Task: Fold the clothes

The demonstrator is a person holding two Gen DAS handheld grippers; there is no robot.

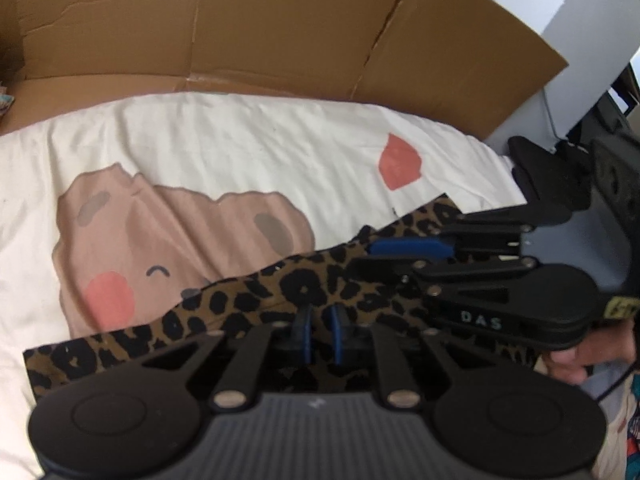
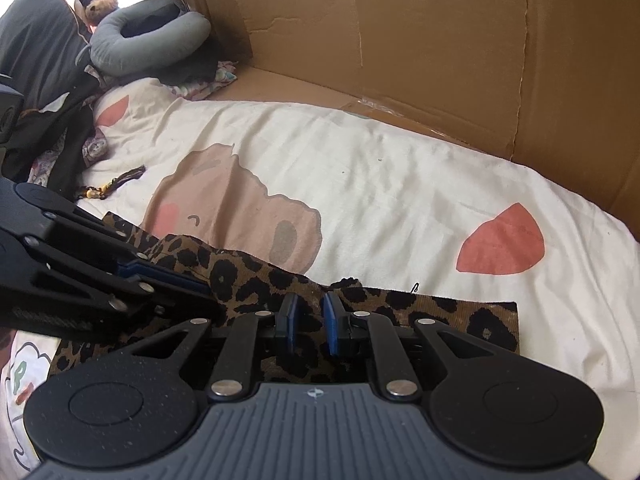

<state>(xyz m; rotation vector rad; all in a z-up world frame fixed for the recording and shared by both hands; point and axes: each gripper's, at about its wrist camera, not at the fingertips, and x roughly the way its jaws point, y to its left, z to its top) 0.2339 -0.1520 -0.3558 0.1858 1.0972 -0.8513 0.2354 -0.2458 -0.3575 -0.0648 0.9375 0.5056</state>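
- Flattened brown cardboard box [image 2: 420, 40], one, standing as a wall along the far edge of the bed; nothing visible inside it.
- Cream bedsheet printed with a beige animal face and coral patches [image 1: 240, 152], one, spread flat; it bears everything below.
- Leopard-print brown-and-black corduroy garment [image 2: 248, 280], one, lying on the near part of the sheet, stretched left to right beneath both tools; its near portion is hidden behind the gripper bodies.
- Left gripper [image 1: 320, 330], black with blue pads: jaws nearly closed with a narrow gap, directly over the leopard fabric; whether cloth is pinched between them cannot be told.
- Right gripper [image 2: 308, 322], same make: jaws narrowly parted over the garment's upper edge, a raised ridge of fabric just ahead of the tips; any grasp cannot be told.
- Grey ring-shaped cushion [image 2: 148, 36], one, far left corner.
- Brown teddy bear [image 2: 100, 4], one, behind the cushion, partly cut off.
- Dark tasselled charm [image 2: 116, 184], one, on the sheet, small and indistinct.
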